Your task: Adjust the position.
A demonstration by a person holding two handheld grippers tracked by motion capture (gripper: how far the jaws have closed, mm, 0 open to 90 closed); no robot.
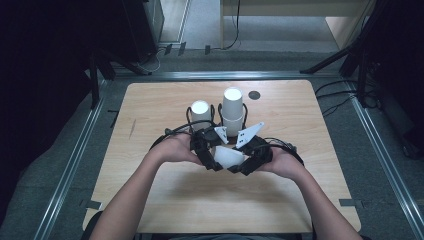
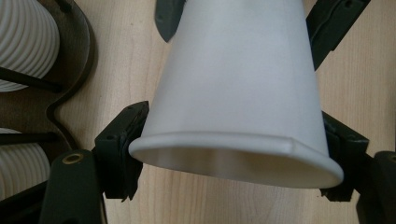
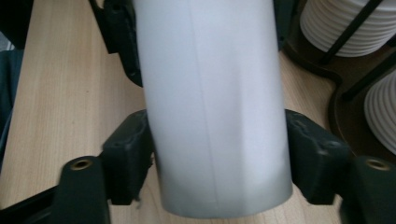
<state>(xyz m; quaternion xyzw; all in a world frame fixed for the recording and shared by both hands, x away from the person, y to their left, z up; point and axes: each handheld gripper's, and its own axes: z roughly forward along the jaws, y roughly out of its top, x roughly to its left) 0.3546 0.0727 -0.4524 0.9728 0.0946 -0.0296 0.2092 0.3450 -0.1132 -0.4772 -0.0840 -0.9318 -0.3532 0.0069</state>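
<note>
A white paper cup (image 1: 229, 157) lies on its side just above the wooden table (image 1: 165, 200), held between both grippers at the middle of the high view. My left gripper (image 1: 211, 156) is shut on the cup (image 2: 233, 93) near its rolled rim, which is slightly squashed between the pads (image 2: 123, 147). My right gripper (image 1: 248, 162) is shut on the cup (image 3: 215, 102) close to its base end, with a pad (image 3: 128, 154) pressed to each side. Each gripper view also has the other gripper's jaws at the top.
A black holder (image 1: 215, 127) just behind the grippers carries two stacks of ribbed white cups, a short stack (image 1: 200, 111) and a taller stack (image 1: 233, 106). A small dark disc (image 1: 254, 95) sits on the table behind them. Bare wood lies left, right and in front.
</note>
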